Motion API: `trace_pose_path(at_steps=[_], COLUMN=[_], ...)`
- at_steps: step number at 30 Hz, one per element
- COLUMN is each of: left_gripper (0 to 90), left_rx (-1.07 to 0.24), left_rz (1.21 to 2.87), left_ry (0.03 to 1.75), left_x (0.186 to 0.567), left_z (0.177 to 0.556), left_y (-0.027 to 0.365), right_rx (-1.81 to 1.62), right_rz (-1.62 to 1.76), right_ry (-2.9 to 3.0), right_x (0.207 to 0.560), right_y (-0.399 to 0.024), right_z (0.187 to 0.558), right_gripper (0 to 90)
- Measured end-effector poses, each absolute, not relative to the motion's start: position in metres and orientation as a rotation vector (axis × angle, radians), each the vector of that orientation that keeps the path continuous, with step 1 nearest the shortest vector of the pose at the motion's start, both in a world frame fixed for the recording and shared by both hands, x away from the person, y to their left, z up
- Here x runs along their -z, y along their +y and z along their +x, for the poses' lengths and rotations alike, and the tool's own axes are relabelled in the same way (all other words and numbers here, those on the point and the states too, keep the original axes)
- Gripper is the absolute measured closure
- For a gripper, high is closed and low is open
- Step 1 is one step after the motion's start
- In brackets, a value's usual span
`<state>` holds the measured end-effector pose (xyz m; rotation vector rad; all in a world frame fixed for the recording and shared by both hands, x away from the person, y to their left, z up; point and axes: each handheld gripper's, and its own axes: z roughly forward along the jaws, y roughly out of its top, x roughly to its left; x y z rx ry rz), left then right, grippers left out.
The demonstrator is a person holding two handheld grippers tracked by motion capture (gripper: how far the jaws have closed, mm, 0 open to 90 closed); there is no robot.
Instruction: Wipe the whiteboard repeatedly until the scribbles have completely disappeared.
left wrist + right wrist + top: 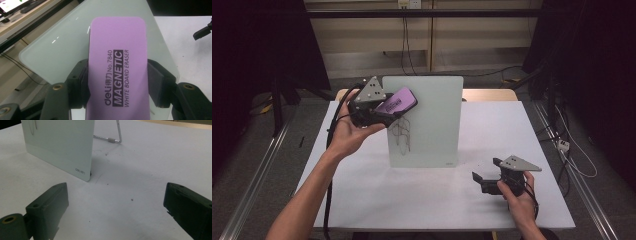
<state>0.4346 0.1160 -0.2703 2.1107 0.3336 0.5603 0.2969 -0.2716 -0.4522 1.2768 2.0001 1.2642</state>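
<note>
A glass whiteboard (427,120) stands upright on a wire stand in the middle of the white table (492,200), with dark scribbles (401,134) on its lower left. My left gripper (388,111) is raised at the board's upper left corner, shut on a purple magnetic whiteboard eraser (397,101). In the left gripper view the eraser (117,70) sits clamped between both pads, the board (62,47) behind it. My right gripper (487,174) rests low at the table's right front, open with nothing between its jaws. Ahead of it stands the board's lower corner (62,147).
The board's wire stand (117,135) rests on the table behind it. Small dark specks (131,200) dot the table surface. Cables (572,155) lie on the floor to the right of the table, metal rails along both sides.
</note>
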Motion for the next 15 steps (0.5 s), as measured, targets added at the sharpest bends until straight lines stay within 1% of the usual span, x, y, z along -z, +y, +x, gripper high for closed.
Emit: trace_pose_path(at_steps=[15], left_gripper=[41.0], left_rx=[-0.554], left_rz=[2.137], left_ry=[0.325], left_x=[0.2787], left_z=[0.4434], left_y=[0.1131], right_rx=[-1.267], right_rz=[1.275], right_ry=[2.003], right_x=[0.4523], right_y=[-0.2710], right_z=[0.2968], right_gripper=[6.0])
